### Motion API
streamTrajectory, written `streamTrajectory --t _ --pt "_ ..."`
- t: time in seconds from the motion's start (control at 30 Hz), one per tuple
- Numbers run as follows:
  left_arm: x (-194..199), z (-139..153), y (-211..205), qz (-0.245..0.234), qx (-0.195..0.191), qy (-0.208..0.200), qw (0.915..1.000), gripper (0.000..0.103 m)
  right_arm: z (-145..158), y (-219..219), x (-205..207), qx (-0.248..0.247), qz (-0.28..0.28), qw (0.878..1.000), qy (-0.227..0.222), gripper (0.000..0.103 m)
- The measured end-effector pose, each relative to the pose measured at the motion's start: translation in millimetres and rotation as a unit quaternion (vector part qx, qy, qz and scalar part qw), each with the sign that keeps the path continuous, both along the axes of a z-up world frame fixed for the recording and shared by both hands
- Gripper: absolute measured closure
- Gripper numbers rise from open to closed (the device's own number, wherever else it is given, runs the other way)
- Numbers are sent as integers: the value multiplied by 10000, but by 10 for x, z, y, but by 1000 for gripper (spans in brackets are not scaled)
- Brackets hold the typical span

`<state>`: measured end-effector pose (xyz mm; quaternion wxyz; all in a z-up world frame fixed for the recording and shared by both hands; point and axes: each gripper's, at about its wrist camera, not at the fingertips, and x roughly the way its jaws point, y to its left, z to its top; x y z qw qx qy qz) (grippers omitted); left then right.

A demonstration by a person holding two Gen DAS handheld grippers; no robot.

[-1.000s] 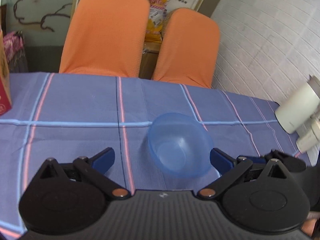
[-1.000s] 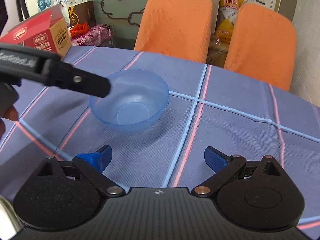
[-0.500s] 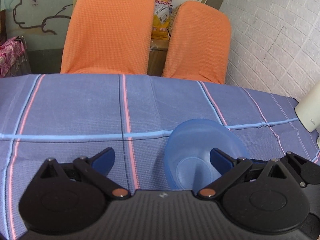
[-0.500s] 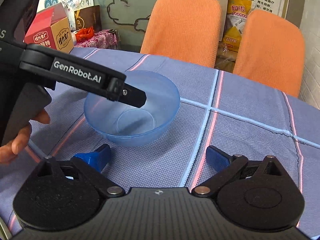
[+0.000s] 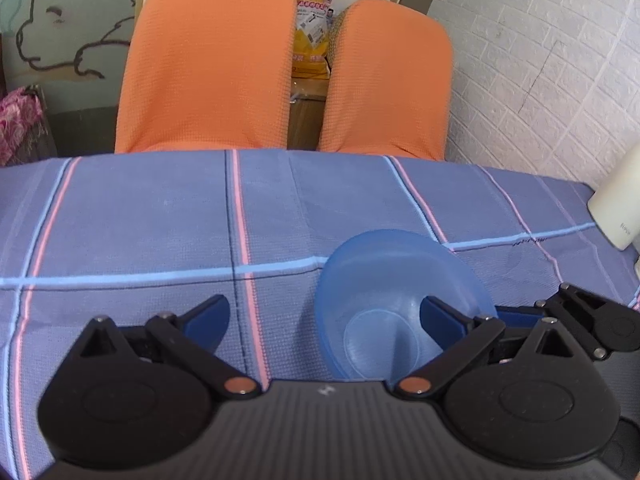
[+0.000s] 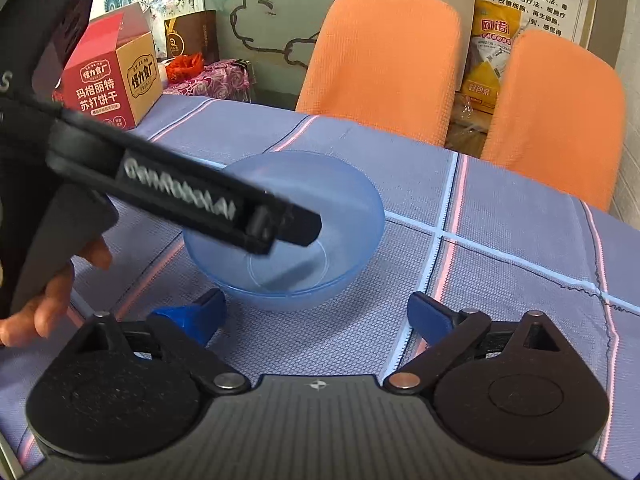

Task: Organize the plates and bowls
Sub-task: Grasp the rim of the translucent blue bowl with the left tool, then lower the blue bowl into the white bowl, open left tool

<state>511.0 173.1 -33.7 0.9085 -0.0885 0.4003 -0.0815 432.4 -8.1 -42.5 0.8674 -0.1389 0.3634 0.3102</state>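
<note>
A translucent blue bowl [image 5: 384,280] rests upright on the checked blue tablecloth [image 5: 140,220]. My left gripper [image 5: 324,318] is open and straddles the bowl's left wall: its right finger [image 5: 444,316] is inside the bowl and its left finger [image 5: 208,320] is outside. In the right wrist view the bowl [image 6: 344,208] sits just ahead of my right gripper [image 6: 314,316], which is open and holds nothing. There the left gripper's black finger [image 6: 280,220] reaches down into the bowl from the left, held by a hand [image 6: 52,292].
Two orange chairs [image 5: 208,64] [image 5: 388,80] stand behind the table's far edge. A red cracker box [image 6: 108,80] sits at the table's far left. A white appliance [image 5: 616,208] stands at the right edge, by the white brick wall.
My left gripper has moved forward and down until its right finger entered the bowl. The right gripper has edged closer. The bowl has stayed in place.
</note>
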Motion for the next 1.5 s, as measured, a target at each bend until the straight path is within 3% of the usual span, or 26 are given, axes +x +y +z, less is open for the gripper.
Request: streamTrajectory --t 0.13,0.2,0.23,0.3,0.33,0.43,0.53,0.83,1.13,1.3,1.5 --pt "-16 -4 -100 -85 250 -35 9996 11 13 90 22 23 146 9999 -46 26" --pt "-25 10 -124 -90 362 -44 9993 29 29 150 40 78 226 9997 -78 31" --pt "-23 17 -125 -125 344 -21 9993 32 45 184 37 98 254 9996 -86 32" --pt "-13 40 -129 -164 334 39 9993 57 94 216 35 236 384 9990 -48 33" --pt "-13 57 -122 -202 297 76 9993 61 116 232 7 216 437 9988 -75 33" --pt "-79 180 -94 -289 129 5 9995 61 220 215 -115 152 528 9977 -389 34" --pt "-162 323 -113 -374 -38 -57 9993 61 338 137 -172 260 442 9980 -376 34" --pt "-707 722 -523 -572 184 -401 9974 61 684 -113 -707 102 315 9965 -773 33" --pt "-1601 1062 -1221 -1065 403 -921 9892 58 944 -647 -1441 -26 3 9937 -1120 32" --pt "-2024 1113 -1604 -1405 393 -1029 9839 56 947 -987 -1837 68 -274 9926 -1178 32" --pt "-2450 981 -2027 -1747 424 -919 9794 54 834 -1321 -2170 328 -604 9914 -1112 31"
